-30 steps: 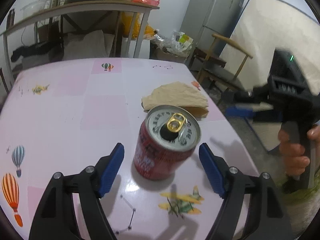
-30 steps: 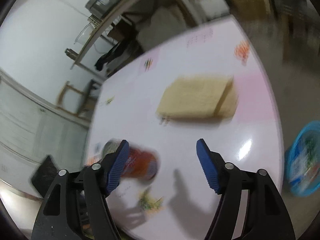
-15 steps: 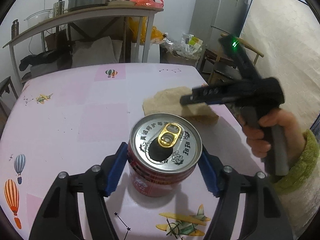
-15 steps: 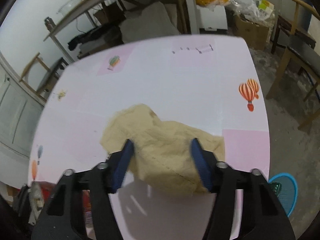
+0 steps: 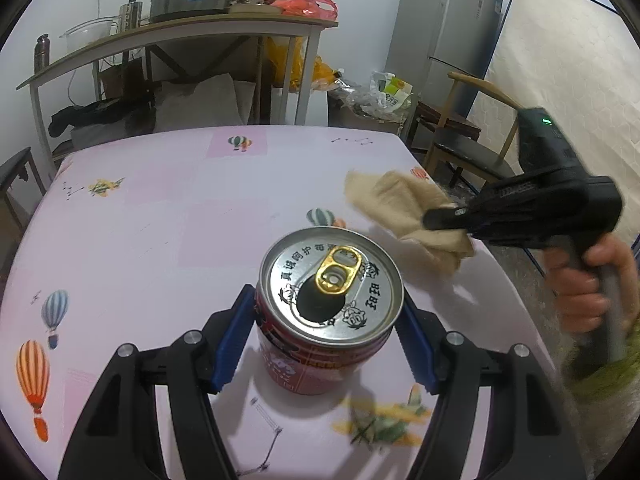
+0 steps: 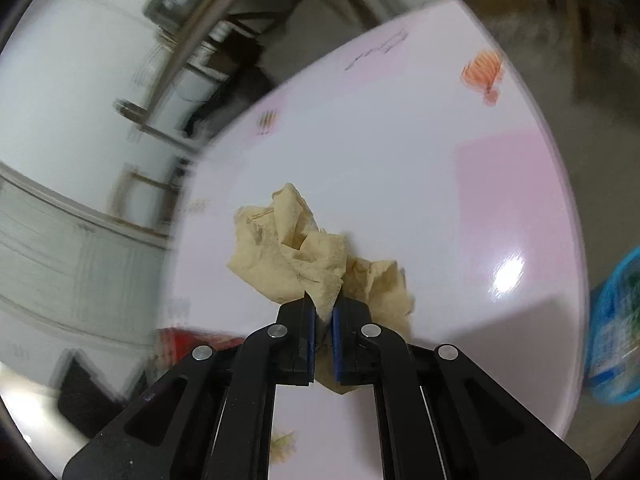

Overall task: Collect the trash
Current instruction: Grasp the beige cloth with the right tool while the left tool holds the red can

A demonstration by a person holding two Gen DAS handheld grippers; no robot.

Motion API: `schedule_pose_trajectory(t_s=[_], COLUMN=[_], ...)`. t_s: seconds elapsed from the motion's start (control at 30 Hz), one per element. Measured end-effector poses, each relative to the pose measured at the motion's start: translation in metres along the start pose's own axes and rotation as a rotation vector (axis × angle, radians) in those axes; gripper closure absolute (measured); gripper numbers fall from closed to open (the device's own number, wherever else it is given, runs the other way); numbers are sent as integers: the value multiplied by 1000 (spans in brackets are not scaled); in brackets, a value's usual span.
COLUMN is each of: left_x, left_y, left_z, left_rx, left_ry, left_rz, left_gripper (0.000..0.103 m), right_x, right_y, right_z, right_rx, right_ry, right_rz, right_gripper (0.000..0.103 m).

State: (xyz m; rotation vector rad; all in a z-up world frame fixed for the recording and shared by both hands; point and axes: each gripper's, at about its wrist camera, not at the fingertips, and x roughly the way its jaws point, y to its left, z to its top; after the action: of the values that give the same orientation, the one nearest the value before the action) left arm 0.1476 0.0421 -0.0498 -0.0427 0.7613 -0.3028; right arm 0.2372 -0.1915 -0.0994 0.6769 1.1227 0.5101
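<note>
A red drink can (image 5: 329,320) with an open silver top and gold tab stands between the blue pads of my left gripper (image 5: 326,320), which is shut on its sides. A crumpled tan paper napkin (image 6: 296,256) is pinched in my right gripper (image 6: 324,314), whose jaws are shut on its bunched edge. From the left wrist view the napkin (image 5: 400,208) hangs off the right gripper's tip (image 5: 440,214) just above the pink table (image 5: 160,220), right of the can. A hand holds that gripper's handle. The can (image 6: 180,338) appears as a red blur at lower left.
A blue bin (image 6: 616,328) sits on the floor past the table's right edge. Behind the table stand a cluttered side table (image 5: 180,36), a wooden chair (image 5: 472,148), a grey fridge (image 5: 448,28) and a leaning mattress (image 5: 560,60).
My left gripper closed on the can. My right gripper came down over the flat napkin, shut on it and bunched it up off the table.
</note>
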Motion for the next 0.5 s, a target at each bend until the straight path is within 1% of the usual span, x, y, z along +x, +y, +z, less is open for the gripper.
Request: schedule_pose_trajectory(t_s=[0.07,0.1,0.13,0.17,0.23,0.3,0.37,0.43,0.47,0.5], left_x=[-8,-11,-15,-19,-27,-32,-34,-36,-36,-37], left_y=[6,8,11,14,18,21,23,24,25,26], left_z=[-6,-8,-11,-15,-20,-25,-27,-29,-29,-30], left_rx=[-6,-8,-12,-14,-19,-23,-26,-32,-35,-37], left_ry=[2,2,3,4,4,3,0,-3,-4,-3], left_rz=[4,6,10,12,13,12,12,10,8,7], left_gripper=[37,37,37,37,37,37,37,37,37,37], right_x=[-4,-5,-6,-7,-9,-10,-12,-12,-14,-16], right_y=[-3,-3,-3,-3,-3,-4,0,4,7,8], right_z=[-15,-22,-32,-39,-54,-62,-72,-77,-80,-82], right_rx=[45,51,48,37,3,-16,-59,-112,-126,-133], right_ry=[37,49,62,66,60,49,22,-5,-15,-22], right_rz=[79,86,72,37,-59,-110,-193,-277,-296,-302], right_gripper=[98,98,97,97,96,93,91,74,70,63])
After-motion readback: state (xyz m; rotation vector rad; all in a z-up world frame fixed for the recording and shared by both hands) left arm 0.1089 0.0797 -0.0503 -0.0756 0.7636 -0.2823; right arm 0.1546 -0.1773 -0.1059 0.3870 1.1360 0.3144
